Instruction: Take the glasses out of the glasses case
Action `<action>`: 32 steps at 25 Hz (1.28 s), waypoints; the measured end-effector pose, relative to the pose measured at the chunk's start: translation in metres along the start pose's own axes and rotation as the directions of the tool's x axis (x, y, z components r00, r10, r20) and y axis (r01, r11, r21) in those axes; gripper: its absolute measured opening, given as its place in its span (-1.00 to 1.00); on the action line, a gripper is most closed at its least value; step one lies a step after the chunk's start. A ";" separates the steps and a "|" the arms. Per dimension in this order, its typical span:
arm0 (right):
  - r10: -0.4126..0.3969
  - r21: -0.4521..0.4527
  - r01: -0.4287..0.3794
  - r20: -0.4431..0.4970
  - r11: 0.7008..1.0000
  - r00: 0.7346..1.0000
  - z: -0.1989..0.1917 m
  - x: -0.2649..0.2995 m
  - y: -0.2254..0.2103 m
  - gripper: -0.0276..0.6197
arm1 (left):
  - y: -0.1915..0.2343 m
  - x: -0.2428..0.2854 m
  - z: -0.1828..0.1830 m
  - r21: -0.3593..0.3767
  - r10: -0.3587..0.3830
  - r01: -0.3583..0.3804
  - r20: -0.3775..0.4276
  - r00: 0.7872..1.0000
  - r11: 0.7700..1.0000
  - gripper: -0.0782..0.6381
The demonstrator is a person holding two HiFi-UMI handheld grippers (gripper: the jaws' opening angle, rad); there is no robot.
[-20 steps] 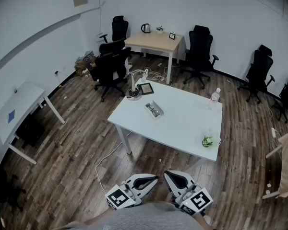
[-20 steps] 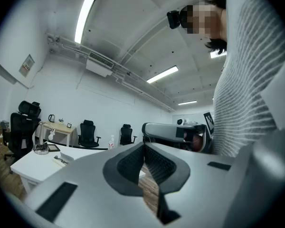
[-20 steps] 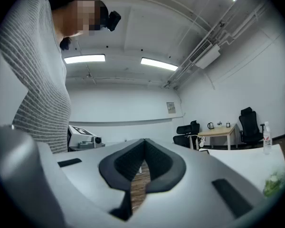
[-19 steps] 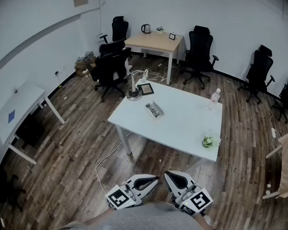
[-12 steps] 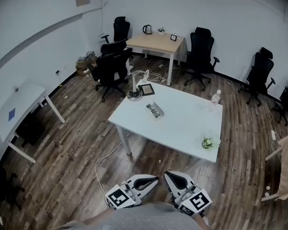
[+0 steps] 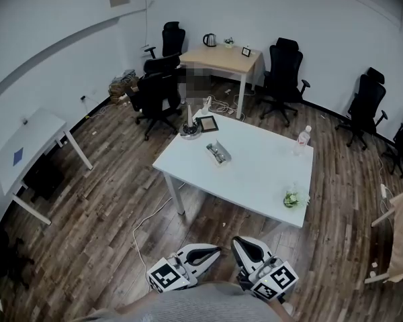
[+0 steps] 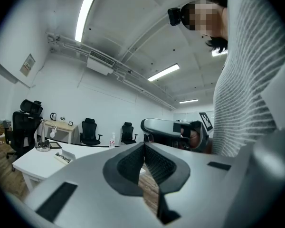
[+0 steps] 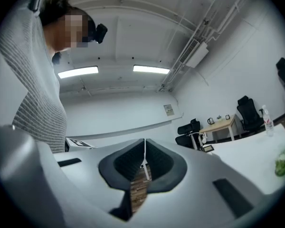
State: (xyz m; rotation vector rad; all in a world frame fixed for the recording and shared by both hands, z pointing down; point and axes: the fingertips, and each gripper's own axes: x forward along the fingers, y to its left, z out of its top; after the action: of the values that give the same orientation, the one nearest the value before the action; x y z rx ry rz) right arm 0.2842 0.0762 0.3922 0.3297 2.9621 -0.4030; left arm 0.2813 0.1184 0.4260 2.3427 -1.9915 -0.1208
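Observation:
The open glasses case lies on the white table across the room, and the glasses show as a dark shape inside it. Both grippers are held low against the person's body, well short of the table. My left gripper is shut with nothing in it, its pads meeting in the left gripper view. My right gripper is shut and holds nothing either. The left gripper view shows the case small on the table at far left.
On the table stand a lamp base, a dark tablet, a water bottle and a green bundle. Black office chairs, a wooden desk and a floor cable surround it.
The head view has shifted slightly, so the room sits a little lower in frame. Both grippers stay shut at the person's waist, and the right one has edged slightly right.

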 end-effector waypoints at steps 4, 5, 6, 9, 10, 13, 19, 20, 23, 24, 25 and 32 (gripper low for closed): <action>0.022 0.034 -0.019 -0.083 0.999 0.996 -0.018 0.005 -0.004 -0.87 | 0.003 0.006 0.000 -0.009 0.008 -0.008 -0.004 1.000 1.000 -0.75; 0.033 0.037 -0.030 -0.101 0.999 0.994 -0.021 0.007 -0.002 -0.87 | 0.004 0.007 0.000 -0.009 0.006 -0.006 -0.010 1.000 1.000 -0.75; 0.045 0.039 -0.041 -0.114 0.998 0.992 -0.024 0.008 -0.001 -0.87 | 0.004 0.009 -0.001 -0.008 0.004 -0.004 -0.014 1.000 1.000 -0.75; 0.057 0.019 -0.055 -0.137 0.998 0.989 -0.028 0.010 0.001 -0.87 | 0.005 0.015 -0.002 -0.008 0.002 -0.002 -0.012 1.000 1.000 -0.75; 0.056 0.013 -0.054 -0.138 0.998 0.989 -0.028 0.010 0.000 -0.87 | 0.005 0.016 -0.002 -0.010 0.002 -0.002 -0.011 1.000 1.000 -0.75; 0.048 0.019 -0.046 -0.129 0.999 0.990 -0.026 0.009 -0.008 -0.87 | 0.007 0.022 -0.002 -0.007 -0.005 0.004 -0.010 1.000 1.000 -0.75; 0.018 0.034 -0.014 -0.104 0.999 0.994 -0.019 0.007 -0.024 -0.87 | 0.011 0.032 -0.005 -0.020 -0.010 0.009 -0.034 0.999 1.000 -0.75; 0.014 0.039 -0.010 -0.097 0.999 0.995 -0.018 0.007 -0.026 -0.87 | 0.012 0.033 -0.006 -0.018 -0.009 0.008 -0.037 0.999 1.000 -0.75; 0.008 0.056 -0.003 -0.089 0.998 0.996 -0.018 0.012 -0.033 -0.87 | 0.020 0.033 -0.009 -0.021 0.003 -0.004 -0.043 0.999 1.000 -0.75; 0.006 0.057 -0.001 -0.094 0.998 0.996 -0.020 0.015 -0.036 -0.87 | 0.024 0.033 -0.010 -0.027 0.011 -0.012 -0.046 0.999 1.000 -0.75; 0.003 0.055 0.002 -0.101 0.998 0.995 -0.022 0.019 -0.039 -0.87 | 0.031 0.032 -0.011 -0.033 0.019 -0.021 -0.048 0.999 0.999 -0.75; -0.005 0.030 0.009 -0.114 1.000 0.993 -0.029 0.071 -0.068 -0.87 | 0.106 0.029 -0.013 -0.061 0.073 -0.075 -0.023 0.997 0.995 -0.75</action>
State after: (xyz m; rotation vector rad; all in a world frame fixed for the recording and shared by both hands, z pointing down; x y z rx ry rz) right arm 0.1971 0.0340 0.4253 0.3570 3.0716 -0.4447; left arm 0.1829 0.0730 0.4489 2.2207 -2.0313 -0.1517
